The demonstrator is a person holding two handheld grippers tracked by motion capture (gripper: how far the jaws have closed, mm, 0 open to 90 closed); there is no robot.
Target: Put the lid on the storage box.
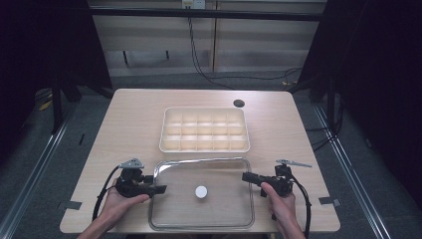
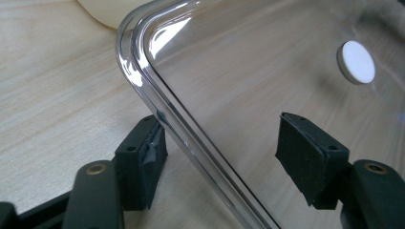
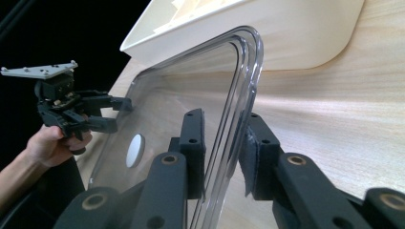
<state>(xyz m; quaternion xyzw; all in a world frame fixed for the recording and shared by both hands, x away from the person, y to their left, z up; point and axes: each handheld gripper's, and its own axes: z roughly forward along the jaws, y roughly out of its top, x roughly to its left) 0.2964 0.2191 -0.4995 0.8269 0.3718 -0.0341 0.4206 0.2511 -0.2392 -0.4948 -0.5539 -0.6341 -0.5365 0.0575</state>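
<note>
High view: clear lid (image 1: 201,219) lies flat at our near table edge, just before the cream compartment tray (image 1: 204,129). Right gripper (image 3: 224,152) pinches the lid's right rim, pads pressed on either side. Left gripper (image 2: 224,148) stands spread astride the left rim, pads apart from it. To lift well, we judge the left should close squarely first, then both hands rise level together, keeping the lid from twisting.

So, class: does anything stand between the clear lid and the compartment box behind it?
Nothing visible does. The clear lid lies flat on the table, and the strip of wood between it and the compartment box is bare. The white disc sits at the lid's middle.
</note>
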